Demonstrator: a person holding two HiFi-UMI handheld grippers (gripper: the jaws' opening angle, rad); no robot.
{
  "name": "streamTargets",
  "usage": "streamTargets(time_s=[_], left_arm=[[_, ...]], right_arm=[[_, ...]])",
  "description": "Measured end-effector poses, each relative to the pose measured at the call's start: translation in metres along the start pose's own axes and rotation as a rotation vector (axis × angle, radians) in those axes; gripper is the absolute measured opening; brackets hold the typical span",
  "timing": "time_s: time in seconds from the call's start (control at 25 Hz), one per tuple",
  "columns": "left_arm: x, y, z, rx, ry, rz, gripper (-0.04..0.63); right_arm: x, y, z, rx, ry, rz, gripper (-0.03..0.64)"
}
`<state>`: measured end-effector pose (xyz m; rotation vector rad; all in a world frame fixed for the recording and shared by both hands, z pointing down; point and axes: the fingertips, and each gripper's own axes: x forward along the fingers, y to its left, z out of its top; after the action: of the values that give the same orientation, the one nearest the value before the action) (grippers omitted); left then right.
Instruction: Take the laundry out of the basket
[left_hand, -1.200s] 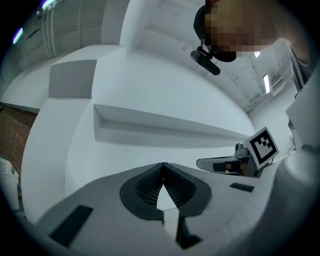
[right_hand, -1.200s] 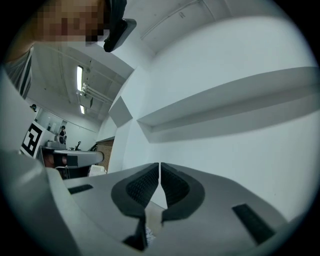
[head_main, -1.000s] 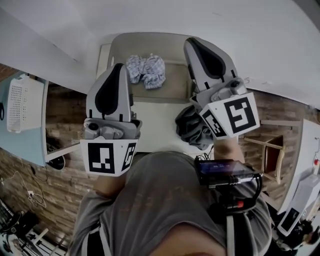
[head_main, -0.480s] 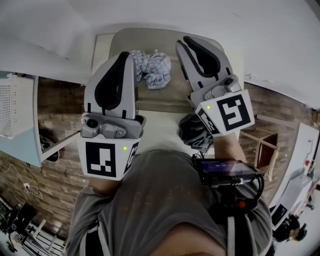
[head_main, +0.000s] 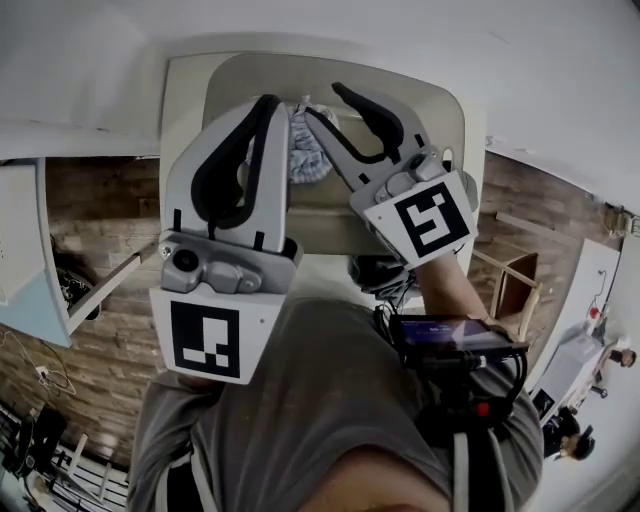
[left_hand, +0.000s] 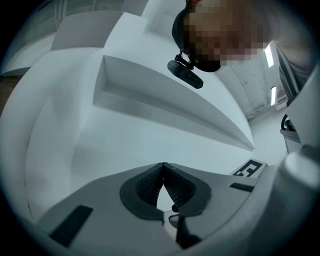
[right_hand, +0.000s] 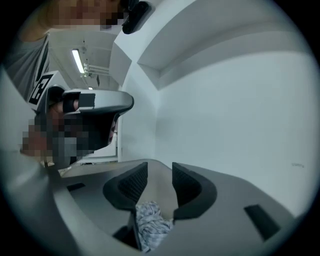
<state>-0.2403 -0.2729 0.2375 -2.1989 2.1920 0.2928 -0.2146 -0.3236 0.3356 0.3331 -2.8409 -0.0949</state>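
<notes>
Head view, near to far: dark garment (head_main: 375, 272) by person's front; left gripper (head_main: 270, 105) jaws tip-to-tip, empty; right gripper (head_main: 325, 100) jaws just been opening, partly apart, pads on nothing; checked cloth (head_main: 305, 160) btwn both grippers, lying in beige basket (head_main: 440, 120).

My left gripper (head_main: 268, 105) sits left of centre in the head view, jaws meeting tip to tip. My right gripper (head_main: 326, 100), upper centre, has just been opening its jaws (a clear gap, nothing pinched).
</notes>
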Motion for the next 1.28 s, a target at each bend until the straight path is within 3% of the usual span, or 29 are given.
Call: streamTargets(time_s=[0.6,0.96,1.28], left_arm=[[0.026,0.040,-0.045,-0.126,0.030,0.004,0.008],[0.029,0.038,-0.054,-0.209,0.013,-0.069,0.008],[0.028,0.034,-0.058,-0.240,0.018,-0.093,0.008]], right_arm=[[0.043,0.020,-0.111,-0.066,0.344,0.151,0.253],[0.048,0.031,-0.180,-0.189,0.594,0.218,0.291],[0.046,0.029,-0.222,-0.251,0.714,0.238,0.325]])
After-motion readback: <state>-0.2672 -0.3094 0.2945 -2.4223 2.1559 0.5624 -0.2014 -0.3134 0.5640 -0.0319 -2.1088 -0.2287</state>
